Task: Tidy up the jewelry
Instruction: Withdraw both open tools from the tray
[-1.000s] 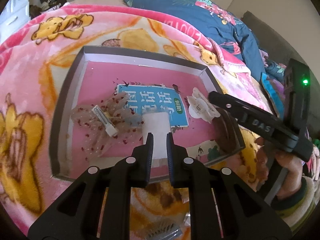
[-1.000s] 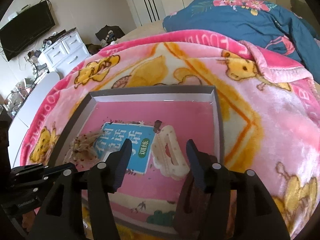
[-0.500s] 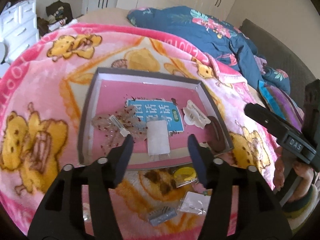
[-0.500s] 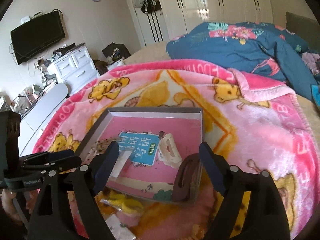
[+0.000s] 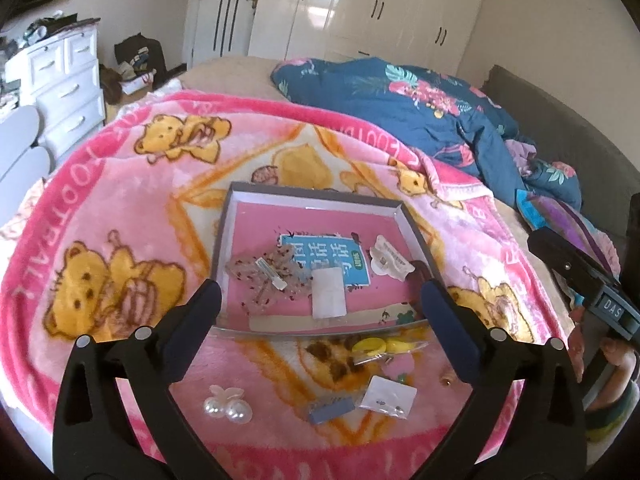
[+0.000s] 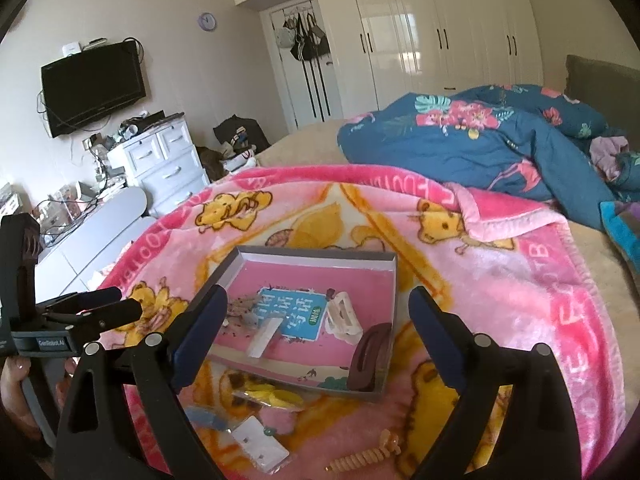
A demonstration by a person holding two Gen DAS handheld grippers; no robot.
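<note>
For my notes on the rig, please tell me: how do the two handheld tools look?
Both tools, left and right, are matte black with dark blue pads and round silver screws. Each body carries a small white-lettered label. A dark sleeve cuff with a yellow-green band shows.

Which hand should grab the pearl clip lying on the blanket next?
Probably the left. The pearl clip lies just under the left gripper, whose jaws are opening with nothing between them. The right gripper is empty too, but its view does not show the clip.
</note>
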